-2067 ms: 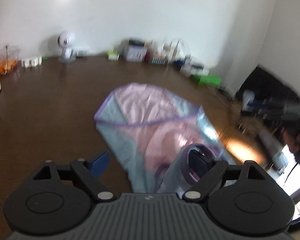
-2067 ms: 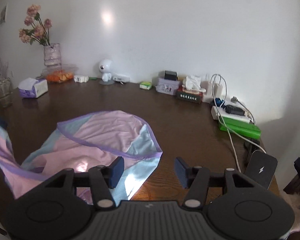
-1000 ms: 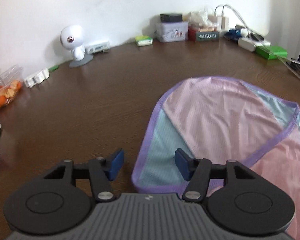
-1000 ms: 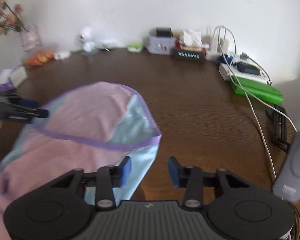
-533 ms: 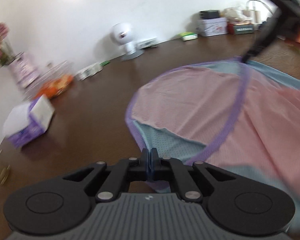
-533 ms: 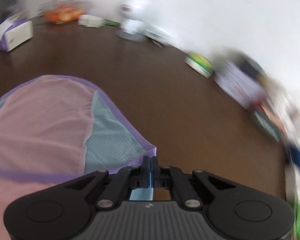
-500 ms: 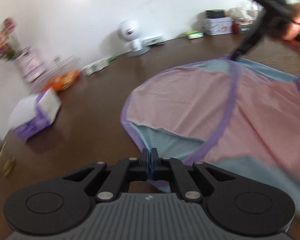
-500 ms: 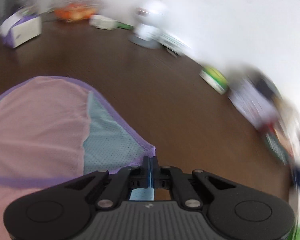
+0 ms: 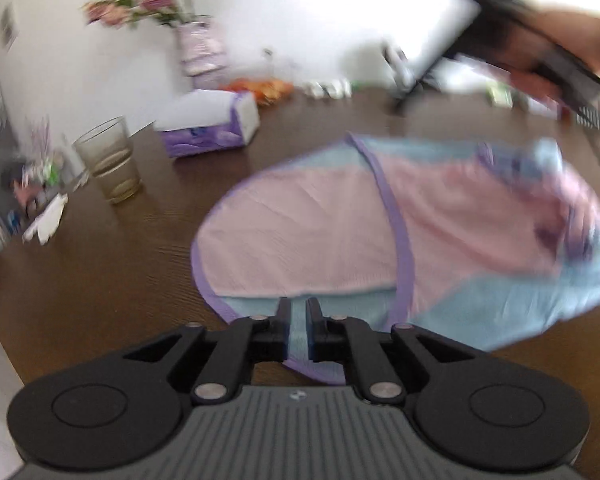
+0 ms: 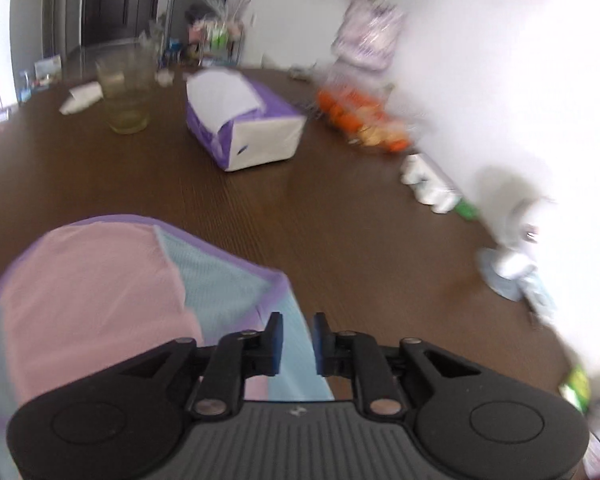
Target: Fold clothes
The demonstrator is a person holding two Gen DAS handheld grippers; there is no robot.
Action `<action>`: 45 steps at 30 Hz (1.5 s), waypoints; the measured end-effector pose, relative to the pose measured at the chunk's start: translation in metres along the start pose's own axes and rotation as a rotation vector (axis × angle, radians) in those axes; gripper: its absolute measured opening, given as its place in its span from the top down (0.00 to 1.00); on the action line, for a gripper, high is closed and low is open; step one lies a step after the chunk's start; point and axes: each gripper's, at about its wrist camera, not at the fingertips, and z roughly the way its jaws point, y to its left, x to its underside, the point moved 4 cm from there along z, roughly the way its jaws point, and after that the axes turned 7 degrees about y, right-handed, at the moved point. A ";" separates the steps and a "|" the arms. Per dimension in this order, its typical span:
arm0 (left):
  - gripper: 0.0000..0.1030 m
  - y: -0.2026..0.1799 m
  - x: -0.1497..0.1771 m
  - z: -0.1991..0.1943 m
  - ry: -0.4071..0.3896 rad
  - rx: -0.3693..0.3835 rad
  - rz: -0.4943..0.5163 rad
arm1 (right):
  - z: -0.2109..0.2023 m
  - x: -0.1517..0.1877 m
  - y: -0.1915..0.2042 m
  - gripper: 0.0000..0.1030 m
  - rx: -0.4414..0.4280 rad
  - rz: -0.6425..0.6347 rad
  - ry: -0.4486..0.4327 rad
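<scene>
A pink and light-blue mesh garment [image 9: 320, 240] with purple trim lies spread on the dark wooden table [image 9: 100, 280]. My left gripper [image 9: 297, 320] sits at its near blue edge. Its jaws are opening, a narrow gap shows, and cloth lies between the pads without being pressed. In the right wrist view the same garment [image 10: 92, 280] fills the lower left. My right gripper [image 10: 298, 340] hovers over its blue corner, jaws opening, with the cloth loose between them. A person's hand [image 9: 572, 44] with the other tool is blurred at the top right of the left wrist view.
A purple and white tissue box [image 9: 212, 124], a drinking glass [image 9: 110, 160] and a vase of flowers [image 9: 200, 52] stand beyond the garment. A bowl of orange fruit [image 10: 360, 116] and a small white camera [image 10: 516, 248] sit along the wall.
Both grippers were shut on the garment's edge half a second ago and have swung left with it. Their jaws now stand apart and the cloth lies flat.
</scene>
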 end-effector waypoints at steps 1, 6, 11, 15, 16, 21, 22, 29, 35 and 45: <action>0.88 -0.001 -0.002 -0.004 -0.012 0.042 -0.017 | -0.019 0.016 -0.007 0.77 0.003 0.020 0.000; 0.72 -0.053 -0.006 0.009 0.052 0.411 -0.009 | -0.060 0.095 -0.019 0.76 0.002 0.090 0.083; 0.72 -0.125 -0.007 0.018 0.083 0.485 0.045 | -0.034 0.117 -0.027 0.76 0.053 0.154 0.124; 0.77 -0.141 -0.014 0.016 0.061 0.451 0.021 | -0.008 0.124 -0.033 0.78 0.011 0.206 0.152; 0.85 -0.143 -0.015 0.019 0.067 0.439 0.015 | -0.005 0.126 -0.034 0.85 0.005 0.209 0.158; 0.95 -0.159 -0.025 0.004 0.026 0.498 0.018 | -0.029 0.139 -0.042 0.98 0.062 0.252 0.078; 0.95 -0.165 -0.028 -0.001 0.017 0.526 0.017 | -0.043 0.146 -0.049 0.98 0.084 0.279 0.052; 0.81 -0.264 -0.014 -0.041 -0.002 0.751 0.014 | -0.103 0.239 -0.104 0.96 0.112 0.513 0.046; 0.27 -0.274 0.023 -0.068 -0.009 0.901 0.225 | -0.144 0.320 -0.117 0.72 0.330 0.648 0.151; 0.23 -0.074 0.008 -0.028 -0.094 0.246 0.108 | -0.155 0.306 -0.011 0.60 0.103 0.569 0.038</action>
